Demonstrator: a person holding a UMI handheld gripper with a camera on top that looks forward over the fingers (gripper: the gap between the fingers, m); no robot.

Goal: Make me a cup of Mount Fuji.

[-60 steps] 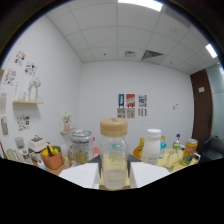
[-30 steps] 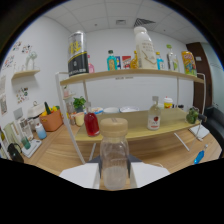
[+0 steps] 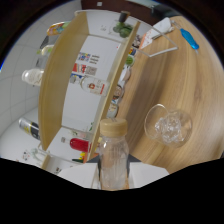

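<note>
My claw [image 3: 112, 172] is closed on a clear bottle [image 3: 112, 157] with a tan cap [image 3: 113, 127]; both fingers [image 3: 75, 175] press its sides low in my view, at 6 o'clock. The whole view is rolled over sideways, so I judge the bottle is tipped well off upright. The cap appears to be on.

Just ahead, at about 2 o'clock from the cap, a clear glass [image 3: 167, 125] stands on the wooden table [image 3: 200, 85], apart from the bottle. Something pale and lumpy lies in it, likely ice; I cannot confirm.

Step in hand, by my judgement: bringing the bottle to the glass to pour an ingredient of the drink. The next move calls for the bottle mouth to sit over the glass rim; with the cap on, nothing will flow, so that needs resolving first. Risk: missing the rim and wetting the table.

Beyond, from 9 to 12 o'clock, a wooden shelf unit [image 3: 52, 90] carries assorted bottles and jars, among them a red container [image 3: 79, 145]. At 1 o'clock, far across the table, lies a blue object [image 3: 190, 39]. White walls stand behind the shelf.
</note>
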